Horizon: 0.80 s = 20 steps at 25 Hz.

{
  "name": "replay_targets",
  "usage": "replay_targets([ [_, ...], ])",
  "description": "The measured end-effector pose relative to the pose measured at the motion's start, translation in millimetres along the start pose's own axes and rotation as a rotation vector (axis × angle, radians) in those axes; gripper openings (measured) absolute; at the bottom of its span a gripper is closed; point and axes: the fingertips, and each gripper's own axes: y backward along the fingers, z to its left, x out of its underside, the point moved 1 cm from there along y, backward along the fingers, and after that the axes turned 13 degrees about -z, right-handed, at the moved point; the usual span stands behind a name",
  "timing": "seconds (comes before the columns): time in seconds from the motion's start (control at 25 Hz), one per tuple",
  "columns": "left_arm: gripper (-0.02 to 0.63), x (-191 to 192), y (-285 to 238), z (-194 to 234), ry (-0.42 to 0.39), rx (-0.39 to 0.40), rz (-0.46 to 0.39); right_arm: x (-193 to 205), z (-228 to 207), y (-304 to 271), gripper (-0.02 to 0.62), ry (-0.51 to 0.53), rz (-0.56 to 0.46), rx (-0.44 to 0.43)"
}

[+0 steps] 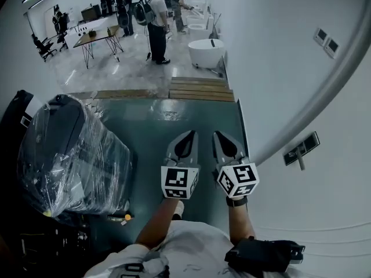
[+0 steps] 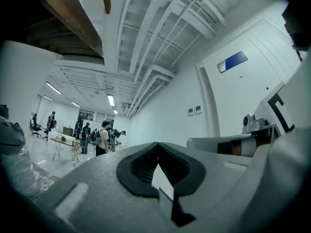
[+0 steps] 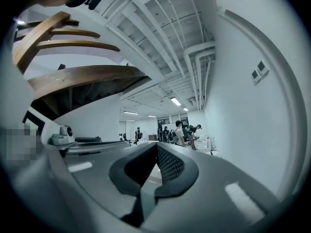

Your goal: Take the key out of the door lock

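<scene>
Your left gripper point(image 1: 188, 134) and right gripper point(image 1: 219, 134) are level and side by side above the dark floor point(image 1: 151, 126). Each has its jaws closed together on nothing. The door lock plate point(image 1: 301, 148) sits on the white door point(image 1: 324, 201) to your right, well apart from the right gripper. Any key in it is too small to make out.

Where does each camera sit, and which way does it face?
Head view: on the person's head, facing steeply down at the green floor; shows both forearms, left gripper and right gripper side by side.
Left gripper view: on the left gripper, facing level down the room; shows its shut fingers, right gripper beside.
Right gripper view: on the right gripper, facing likewise; shows its shut fingers, left gripper beside.
Shared: all three show the people far down the room.
</scene>
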Motion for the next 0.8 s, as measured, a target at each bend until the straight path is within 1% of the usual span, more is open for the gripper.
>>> replay_targets([
  [0.12,0.0,1,-29,30,0.024,0.03,-0.012,8,-4,-39,0.004,0.022,0.007,0.03],
  [0.28,0.0,27,-53,52,0.091,0.075,0.028,25,-9,-67,0.005,0.036,0.027,0.066],
  [0.36,0.0,43,-67,53,0.121,0.1,0.052,31,-19,-71,0.004,0.054,0.044,0.095],
  [0.48,0.0,58,-82,36,0.147,0.172,0.083,32,-45,-65,0.004,0.062,0.058,0.176],
  [0.64,0.0,74,-116,5,0.182,0.244,0.096,28,-87,-54,0.005,0.07,0.048,0.261],
  [0.72,0.0,84,-136,-17,0.19,0.287,0.108,28,-114,-46,0.003,0.075,0.045,0.304],
  [0.8,0.0,94,-156,-46,0.192,0.347,0.125,21,-147,-39,0.005,0.073,0.029,0.357],
])
